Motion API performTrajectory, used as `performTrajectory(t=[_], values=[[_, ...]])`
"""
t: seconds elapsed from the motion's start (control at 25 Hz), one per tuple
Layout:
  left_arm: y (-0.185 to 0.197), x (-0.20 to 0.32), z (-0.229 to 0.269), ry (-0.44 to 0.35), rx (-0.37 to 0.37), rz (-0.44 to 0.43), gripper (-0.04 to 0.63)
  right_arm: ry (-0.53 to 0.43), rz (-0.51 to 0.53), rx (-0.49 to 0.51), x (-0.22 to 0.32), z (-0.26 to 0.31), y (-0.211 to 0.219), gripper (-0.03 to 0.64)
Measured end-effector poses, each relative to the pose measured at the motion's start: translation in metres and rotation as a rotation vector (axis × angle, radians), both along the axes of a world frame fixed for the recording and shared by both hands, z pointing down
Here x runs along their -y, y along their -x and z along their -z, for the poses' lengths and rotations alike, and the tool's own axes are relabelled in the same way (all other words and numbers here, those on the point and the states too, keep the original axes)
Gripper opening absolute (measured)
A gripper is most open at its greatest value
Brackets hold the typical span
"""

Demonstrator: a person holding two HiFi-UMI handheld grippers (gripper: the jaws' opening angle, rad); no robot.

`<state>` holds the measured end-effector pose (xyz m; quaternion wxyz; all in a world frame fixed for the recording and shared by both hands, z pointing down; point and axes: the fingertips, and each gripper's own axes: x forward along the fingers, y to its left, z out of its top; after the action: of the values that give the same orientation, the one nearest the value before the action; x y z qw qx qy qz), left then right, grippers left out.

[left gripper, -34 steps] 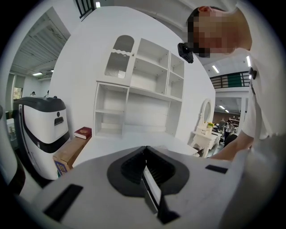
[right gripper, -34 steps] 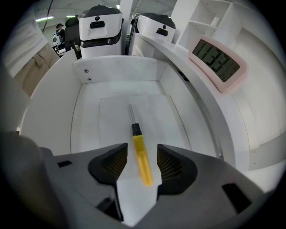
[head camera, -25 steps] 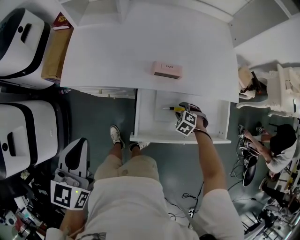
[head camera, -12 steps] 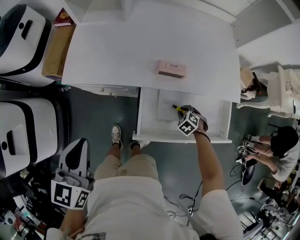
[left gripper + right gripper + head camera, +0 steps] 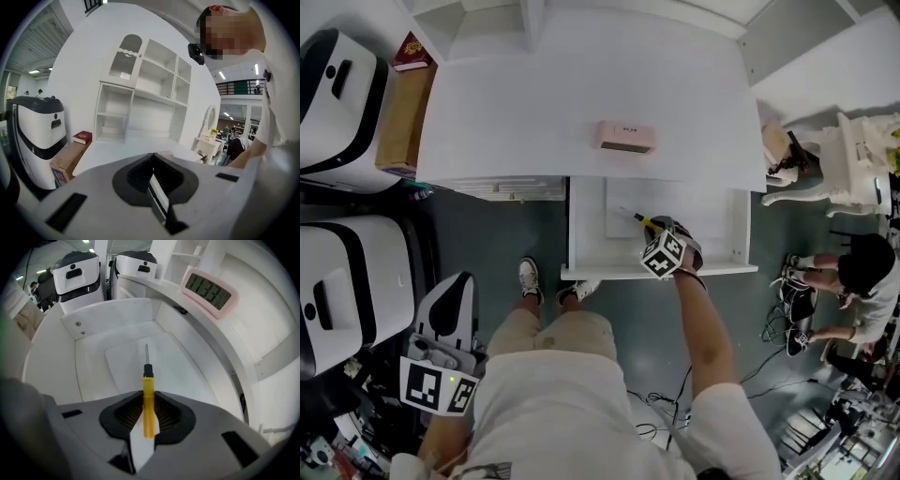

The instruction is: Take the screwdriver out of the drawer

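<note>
The white drawer (image 5: 656,273) stands pulled out under the desk (image 5: 581,84). My right gripper (image 5: 654,230) reaches steeply down into it, shut on the yellow handle of the screwdriver (image 5: 640,221). In the right gripper view the screwdriver (image 5: 148,399) sticks out from between the pads of the right gripper (image 5: 148,412), its thin metal shaft pointing out over a white sheet (image 5: 136,362) on the drawer floor. My left gripper (image 5: 457,286) hangs low at the left beside the person's leg, away from the drawer. The left gripper view shows the left gripper (image 5: 153,161) shut on nothing.
A pink digital clock (image 5: 625,137) stands on the desk near its front edge, above the drawer. Two white machines (image 5: 342,80) (image 5: 347,281), a cardboard box (image 5: 398,108) and a red book (image 5: 411,52) are at the left. A seated person (image 5: 862,277) and cables (image 5: 675,403) are at the right.
The right gripper's jaws have closed on the screwdriver's handle and the wrist has rolled. The screwdriver, first lying pointing left, now slants with the gripper. The left gripper has stayed put.
</note>
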<state>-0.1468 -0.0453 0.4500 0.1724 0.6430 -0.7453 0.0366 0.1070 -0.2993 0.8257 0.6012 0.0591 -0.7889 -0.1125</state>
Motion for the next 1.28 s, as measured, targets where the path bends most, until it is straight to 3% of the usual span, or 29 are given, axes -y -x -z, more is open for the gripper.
performTrajectory(t=[0.8, 1.28], values=[[-0.016, 0.046, 0.053, -0.210, -0.045, -0.283, 0.015, -0.232, -0.266, 0.265, -0.026, 0.163, -0.002, 0.086], [0.008, 0.055, 0.082, -0.310, -0.043, -0.364, 0.015, -0.260, -0.607, 0.604, -0.044, 0.264, 0.004, 0.086]])
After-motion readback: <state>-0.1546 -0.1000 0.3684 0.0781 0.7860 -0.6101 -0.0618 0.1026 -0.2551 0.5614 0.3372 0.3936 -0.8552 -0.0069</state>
